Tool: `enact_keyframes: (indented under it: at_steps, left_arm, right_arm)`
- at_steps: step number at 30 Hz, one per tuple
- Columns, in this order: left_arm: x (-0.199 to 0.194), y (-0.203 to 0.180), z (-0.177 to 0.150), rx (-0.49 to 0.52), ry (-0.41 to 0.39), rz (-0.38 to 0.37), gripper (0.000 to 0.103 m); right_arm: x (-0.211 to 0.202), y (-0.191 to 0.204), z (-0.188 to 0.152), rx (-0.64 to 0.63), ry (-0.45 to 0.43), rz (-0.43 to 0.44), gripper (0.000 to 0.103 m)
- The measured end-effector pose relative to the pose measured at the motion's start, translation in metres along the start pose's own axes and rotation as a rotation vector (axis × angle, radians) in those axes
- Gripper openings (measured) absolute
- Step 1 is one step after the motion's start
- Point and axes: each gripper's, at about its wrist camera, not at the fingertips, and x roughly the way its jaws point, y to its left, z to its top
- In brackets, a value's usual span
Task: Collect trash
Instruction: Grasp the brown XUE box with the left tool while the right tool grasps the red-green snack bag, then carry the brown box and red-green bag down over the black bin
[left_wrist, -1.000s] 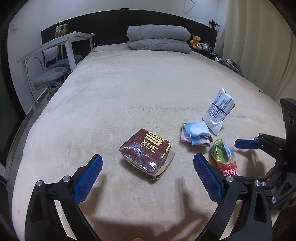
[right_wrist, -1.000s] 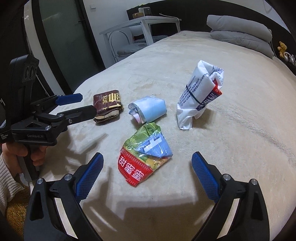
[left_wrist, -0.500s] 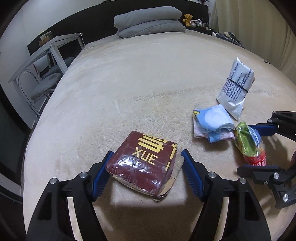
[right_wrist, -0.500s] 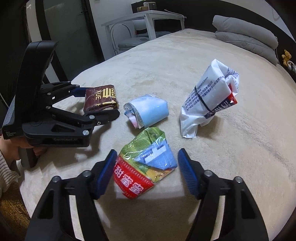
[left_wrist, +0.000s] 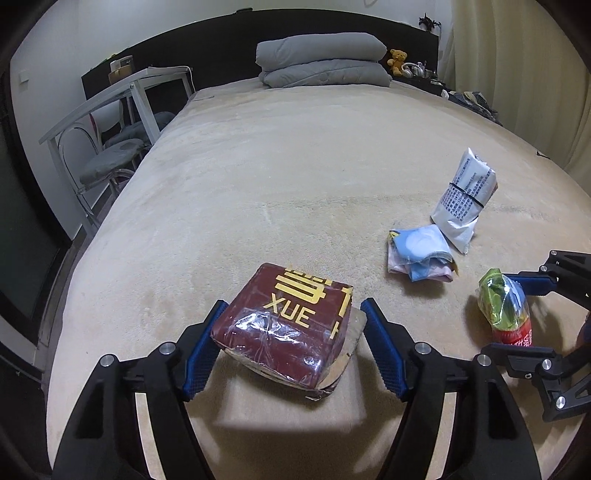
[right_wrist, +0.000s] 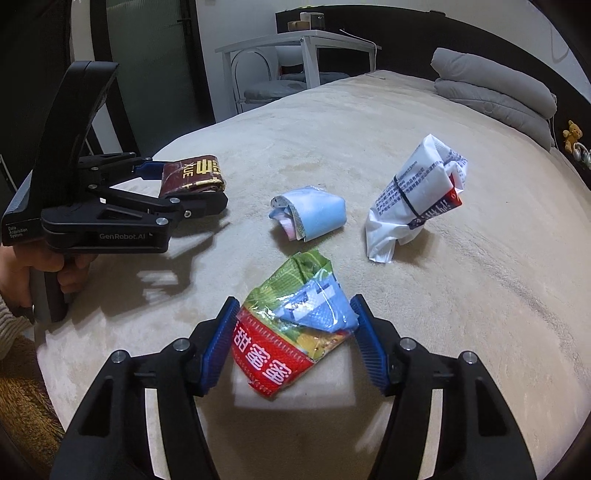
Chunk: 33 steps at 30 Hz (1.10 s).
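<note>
The left gripper (left_wrist: 291, 343) is closed around a dark red packet (left_wrist: 284, 328) printed with gold characters and the letters "XUE". Its blue pads (left_wrist: 201, 354) stand against both sides of the packet, whose clear film wrapping is wrinkled and whose near corner is torn. A shadow lies on the beige blanket (left_wrist: 295, 166) beneath the packet, so it appears lifted clear of the surface.

The right gripper (right_wrist: 293, 343) is closed on a crumpled snack bag (right_wrist: 291, 332), green and blue above and red with white characters below. The left pad presses the red band; the right pad meets the blue upper edge. A shadow sits under this bag as well.

Two items lie loose on the blanket, between and beyond the two grippers. A folded light blue and pink wrapper (right_wrist: 310, 214) rests near the middle. A white printed bag (right_wrist: 417, 192), bound with a thin black band, stands tilted just to its right, apart from it.

In the right wrist view, a hand (right_wrist: 22, 266) grips the handle of the left gripper at the frame's left edge.

At the head of the bed are stacked grey pillows (left_wrist: 321, 59) and a small teddy bear (left_wrist: 397, 59). A white table (left_wrist: 122, 92) with chairs stands beside the bed.
</note>
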Motion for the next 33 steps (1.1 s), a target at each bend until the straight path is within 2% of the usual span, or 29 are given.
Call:
enact_keyframes:
  at_steps: [7, 12, 15, 19, 33]
  left_arm:
    - [-0.024, -0.010, -0.008, -0.019, -0.022, -0.001, 0.071]
    - [-0.045, -0.020, -0.015, -0.048, -0.047, -0.030, 0.071]
    - [-0.055, -0.025, -0.026, -0.063, -0.047, -0.043, 0.071]
    - [-0.073, -0.036, -0.039, -0.049, -0.064, -0.020, 0.071]
    - [-0.128, -0.078, -0.100, -0.088, -0.092, -0.078, 0.071]
  right_arm:
    - [-0.021, 0.003, -0.009, 0.024, -0.029, -0.003, 0.062]
    - [-0.040, 0.007, -0.019, 0.042, -0.055, -0.015, 0.062]
    - [-0.055, 0.007, -0.026, 0.055, -0.075, -0.022, 0.062]
    - [-0.073, 0.006, -0.040, 0.096, -0.092, -0.029, 0.062]
    - [-0.145, 0.015, -0.102, 0.196, -0.150, -0.049, 0.062]
